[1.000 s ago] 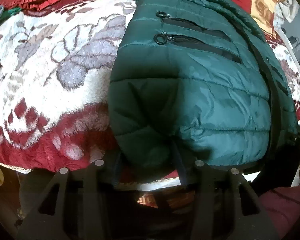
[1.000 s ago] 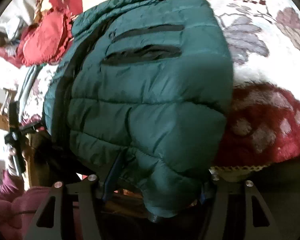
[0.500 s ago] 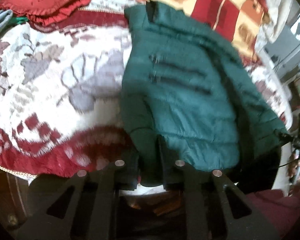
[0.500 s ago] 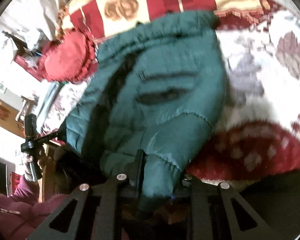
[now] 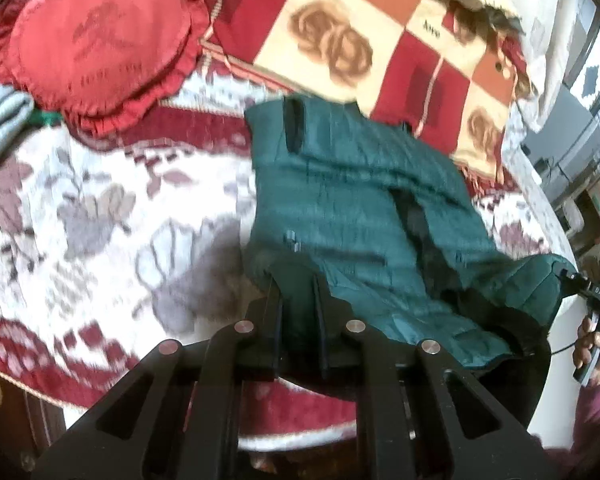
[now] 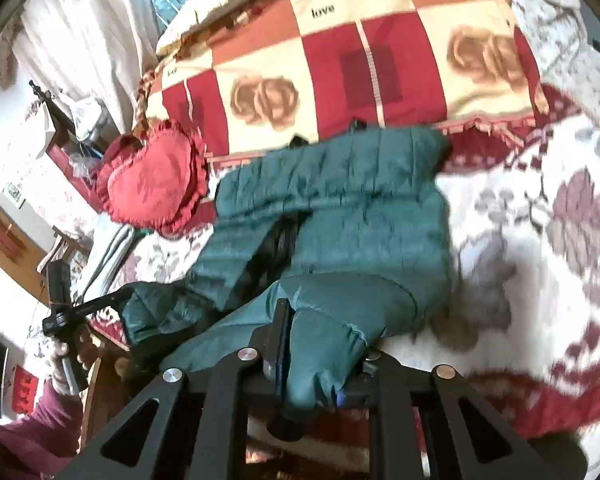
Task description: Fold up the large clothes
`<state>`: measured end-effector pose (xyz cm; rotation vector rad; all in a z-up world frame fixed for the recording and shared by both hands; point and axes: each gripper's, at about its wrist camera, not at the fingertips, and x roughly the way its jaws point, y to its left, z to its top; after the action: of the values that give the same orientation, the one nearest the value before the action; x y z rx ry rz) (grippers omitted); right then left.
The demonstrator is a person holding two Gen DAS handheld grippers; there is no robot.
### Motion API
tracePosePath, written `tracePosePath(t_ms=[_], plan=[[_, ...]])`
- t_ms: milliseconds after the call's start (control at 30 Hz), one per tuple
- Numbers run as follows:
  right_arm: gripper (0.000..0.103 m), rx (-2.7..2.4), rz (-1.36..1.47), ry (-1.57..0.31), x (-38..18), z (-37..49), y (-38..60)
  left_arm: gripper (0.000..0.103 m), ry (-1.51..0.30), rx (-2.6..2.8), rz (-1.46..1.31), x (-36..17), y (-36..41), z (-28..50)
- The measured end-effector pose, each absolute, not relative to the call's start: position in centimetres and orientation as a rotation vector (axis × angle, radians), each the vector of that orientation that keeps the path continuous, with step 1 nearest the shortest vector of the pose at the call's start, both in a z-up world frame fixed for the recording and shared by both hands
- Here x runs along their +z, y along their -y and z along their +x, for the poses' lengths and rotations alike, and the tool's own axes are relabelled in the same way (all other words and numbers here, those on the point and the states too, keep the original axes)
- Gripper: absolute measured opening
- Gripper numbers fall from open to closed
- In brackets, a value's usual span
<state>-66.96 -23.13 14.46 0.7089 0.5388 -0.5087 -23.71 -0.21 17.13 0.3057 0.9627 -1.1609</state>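
With left gripper point(image 5: 298, 312) and right gripper point(image 6: 312, 356) clenched, seemingly evenly, on the jacket point(image 5: 352, 208) hem, carry it level toward twelve o'clock.

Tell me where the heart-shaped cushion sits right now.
The cushion lies at the upper left of the left wrist view, on the bed beyond the green jacket, beside the checked blanket.
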Motion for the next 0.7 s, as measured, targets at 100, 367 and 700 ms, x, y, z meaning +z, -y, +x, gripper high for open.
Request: tracePosePath(t_ms=[100,367,700], plan=[[0.016,-0.522,0.697,-0.517,15.4,-66.0,24.8,0.012,-0.931,-1.157,0.276,18.3,1.4,-23.2],[0.016,-0.565,0.682,-0.493,17.0,-63.4,29.1,0.012,-0.867,-1.109,0.266,19.8,5.9,-21.5],[0.016,-0.623,0.69,-0.5,17.6,-60.0,34.6,0.012,-0.821,-1.053,0.265,20.8,10.8,-19.8]])
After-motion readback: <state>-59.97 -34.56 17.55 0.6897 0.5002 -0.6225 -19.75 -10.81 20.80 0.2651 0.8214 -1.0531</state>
